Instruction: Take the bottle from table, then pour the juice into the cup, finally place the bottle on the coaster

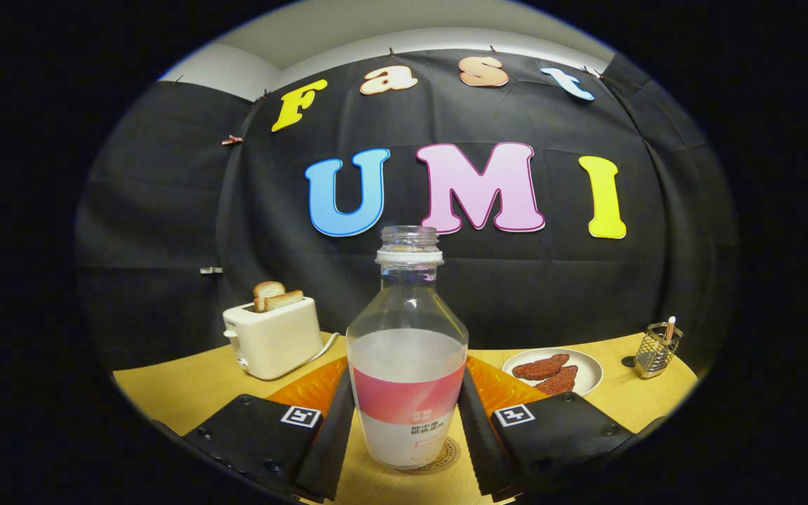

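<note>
Toaster: cream, beyond the tongs and off to their left on the desk, two slices of toast standing in its slots.
Tongs: the two black pads flank the bottle's lower body, very near its sides; whether both press on it or a sliver of gap remains is hard to read, so I cannot tell the grip for certain.
Bottle: uncapped, clear, upright between the tongs, a pale cloudy juice filling roughly the lower half, a pink and white label around it.
Coaster: a round disc showing under the bottle's base, so the bottle seems to stand on it.
Plate: white, beyond the right pad, holding two reddish-brown pieces of food.
Wire holder: farther right, near the desk's edge, with a stick in it.
Cup: not in view.
Step in hand: probably the last one, setting the bottle on the coaster.
Next move: spread the tongs evenly, then draw straight back without nudging the bottle.
</note>
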The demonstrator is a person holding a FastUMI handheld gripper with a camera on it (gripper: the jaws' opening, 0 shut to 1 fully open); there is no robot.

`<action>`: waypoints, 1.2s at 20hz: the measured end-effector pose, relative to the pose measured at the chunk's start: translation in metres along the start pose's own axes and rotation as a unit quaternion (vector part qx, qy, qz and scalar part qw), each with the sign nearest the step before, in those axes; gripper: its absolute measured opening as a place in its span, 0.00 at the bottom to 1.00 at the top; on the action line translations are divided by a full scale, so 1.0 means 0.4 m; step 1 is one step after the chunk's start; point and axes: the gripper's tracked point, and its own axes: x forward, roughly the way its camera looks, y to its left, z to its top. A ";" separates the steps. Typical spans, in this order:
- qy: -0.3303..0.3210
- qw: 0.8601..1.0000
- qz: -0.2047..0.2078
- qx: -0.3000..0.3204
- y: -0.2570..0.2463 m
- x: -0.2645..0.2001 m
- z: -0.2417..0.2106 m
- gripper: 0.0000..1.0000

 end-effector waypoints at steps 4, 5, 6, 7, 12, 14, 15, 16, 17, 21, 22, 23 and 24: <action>0.004 1.000 -0.008 -0.019 -0.007 0.051 -0.076 0.74; 0.007 1.000 -0.014 -0.024 -0.013 0.060 -0.095 0.74; 0.012 0.999 -0.018 -0.025 -0.019 0.067 -0.113 0.75; 0.017 0.999 -0.022 -0.023 -0.022 0.073 -0.132 0.74; 0.027 0.999 -0.030 -0.014 -0.031 0.086 -0.180 0.75; 0.030 0.999 -0.028 -0.015 -0.023 0.085 -0.192 0.75; 0.031 0.999 -0.029 -0.018 -0.025 0.085 -0.199 0.75; 0.033 0.999 -0.029 -0.019 -0.026 0.083 -0.202 0.76; 0.030 0.999 -0.028 -0.018 -0.026 0.082 -0.200 0.76; 0.032 0.999 -0.022 0.001 -0.023 0.081 -0.205 0.80; 0.035 0.999 -0.020 0.004 -0.020 0.075 -0.206 0.85; 0.037 0.999 -0.021 0.002 -0.022 0.076 -0.211 0.99; 0.039 0.999 -0.020 -0.001 -0.022 0.069 -0.211 1.00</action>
